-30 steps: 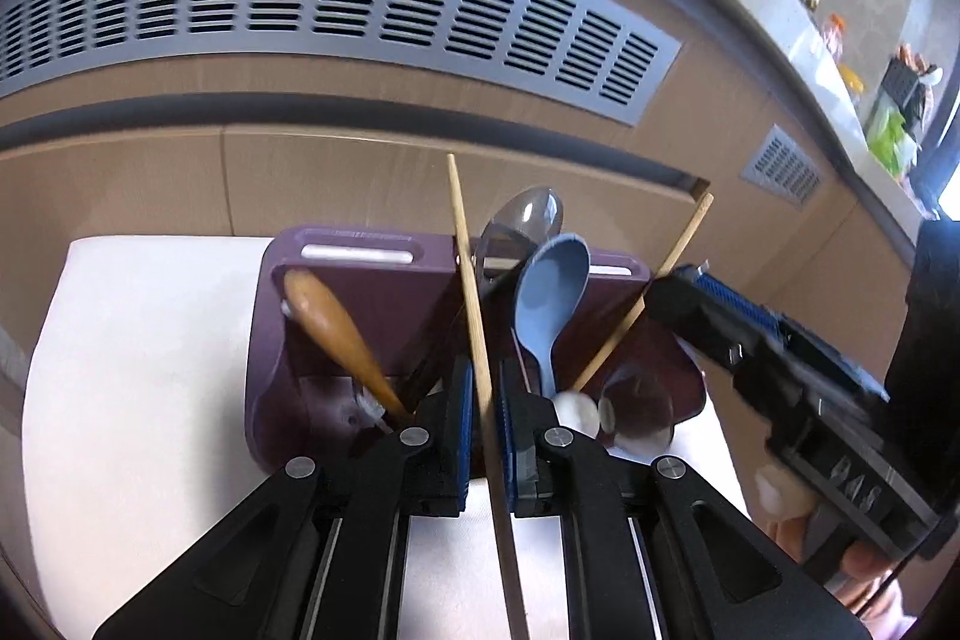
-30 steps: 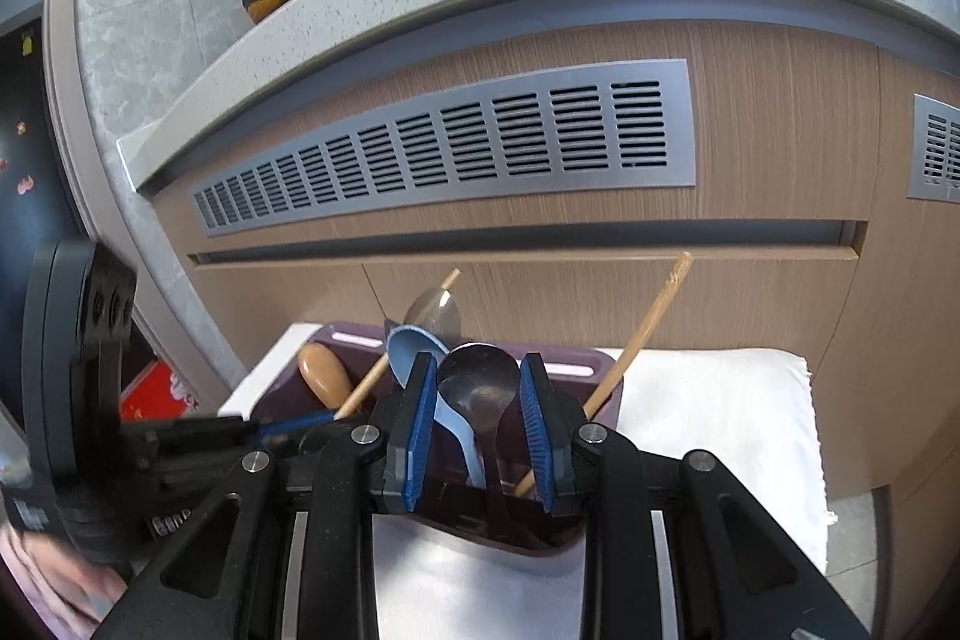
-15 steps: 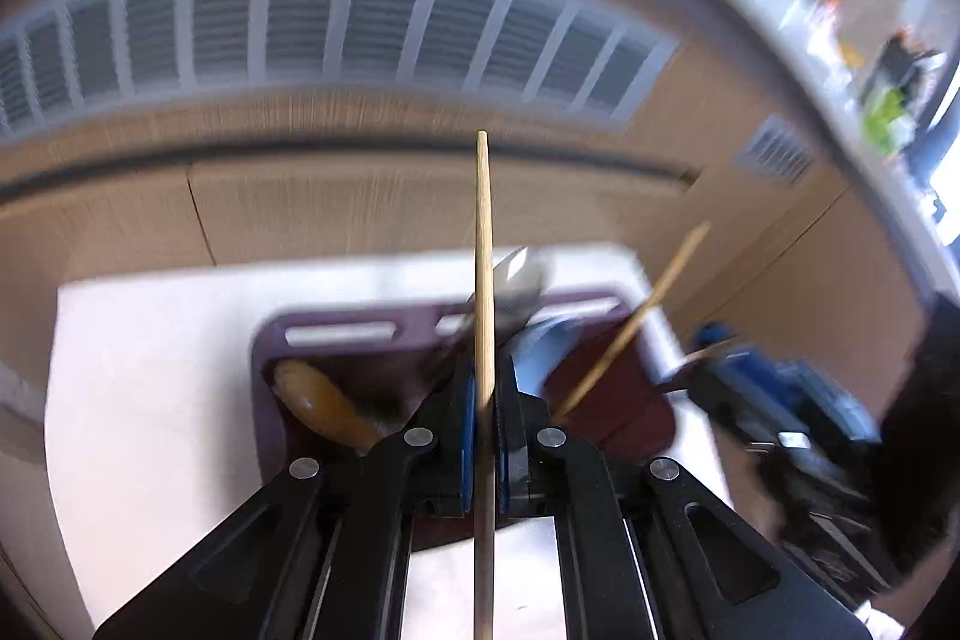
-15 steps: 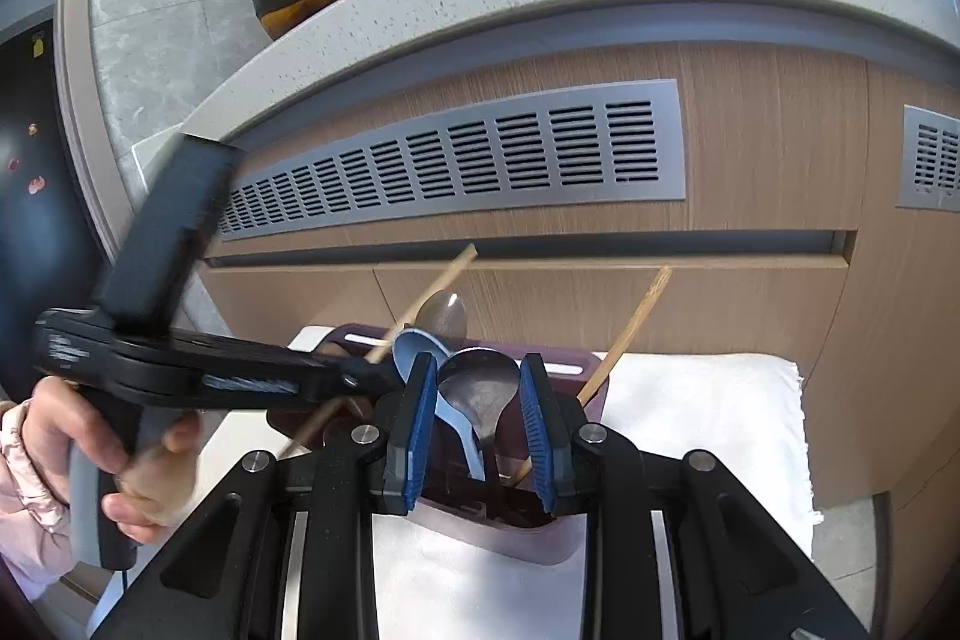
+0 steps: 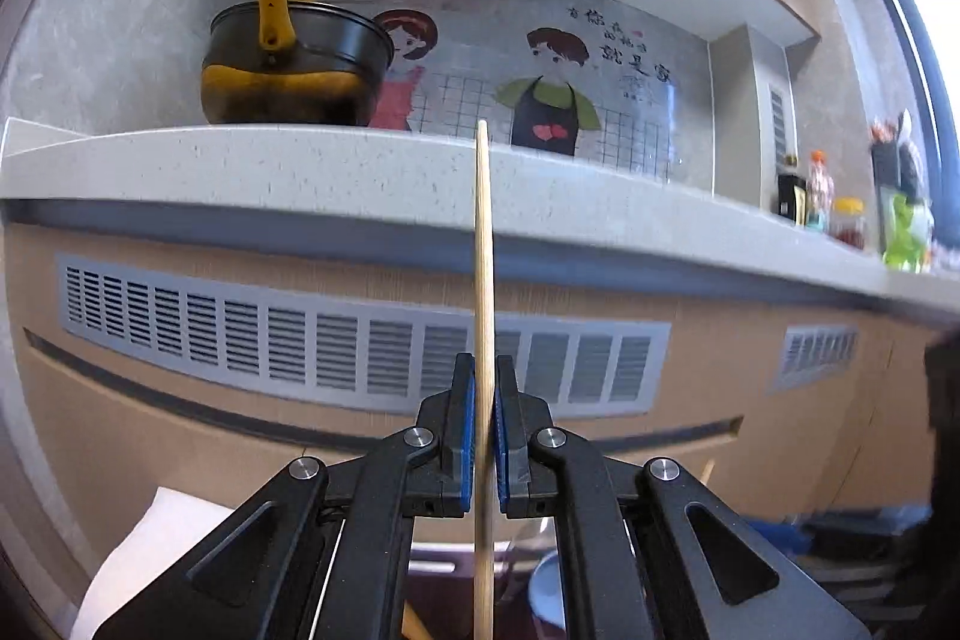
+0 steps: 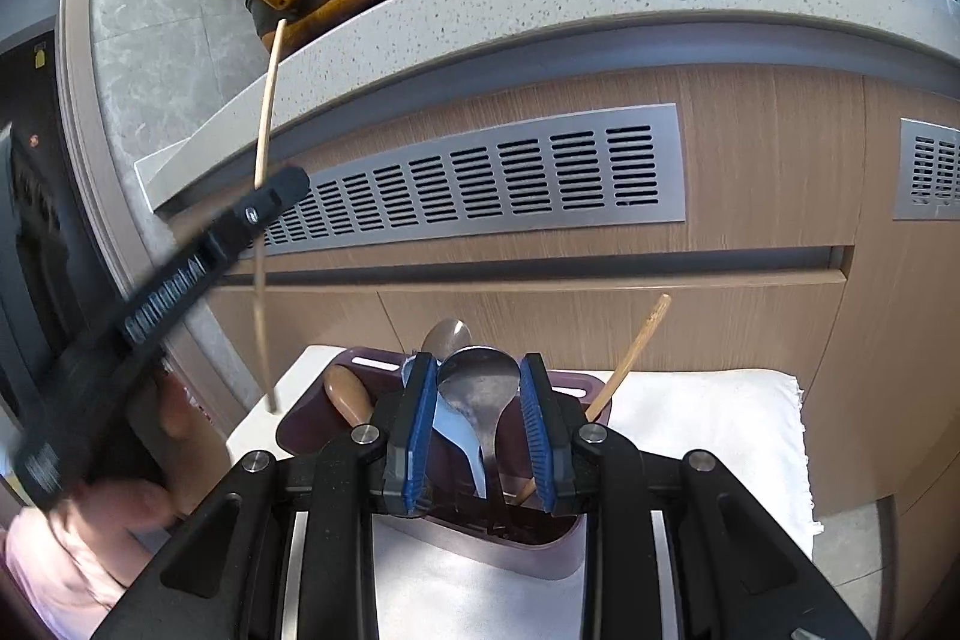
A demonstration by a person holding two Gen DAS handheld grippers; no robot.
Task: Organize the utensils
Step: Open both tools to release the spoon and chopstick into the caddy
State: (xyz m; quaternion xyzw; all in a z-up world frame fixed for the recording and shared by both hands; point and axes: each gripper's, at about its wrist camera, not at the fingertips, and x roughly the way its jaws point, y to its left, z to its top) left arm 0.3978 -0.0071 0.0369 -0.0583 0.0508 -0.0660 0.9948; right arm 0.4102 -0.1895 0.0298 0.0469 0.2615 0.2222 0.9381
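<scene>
Left tongs: my left gripper point(image 5: 485, 436) is clamped tight on one wooden chopstick point(image 5: 483, 280), pinched near its middle.
Chopstick axis: in my left wrist view it stands close to upright, one end up by the counter edge point(image 5: 360, 172), the other running down past the pads.
Chopstick from the side: my right wrist view shows the same chopstick point(image 6: 264, 196) clear of the holder point(image 6: 540, 532), hanging over the left edge of the white cloth point(image 6: 708, 418).
Holder: purple, on the cloth, below and to the right of the chopstick's lower tip.
Second chopstick: the mate point(image 6: 630, 358) leans out of the holder's right side, so I judge the pair belongs there.
Right tongs: my right gripper point(image 6: 479, 436) is part-open around the metal spoon point(image 6: 480, 388); I can't tell whether the pads press on it.
Nearer hand: the left, since it already carries the chopstick.
Move ahead: I reckon carry it rightward, keep it upright, lower it tip-first.
</scene>
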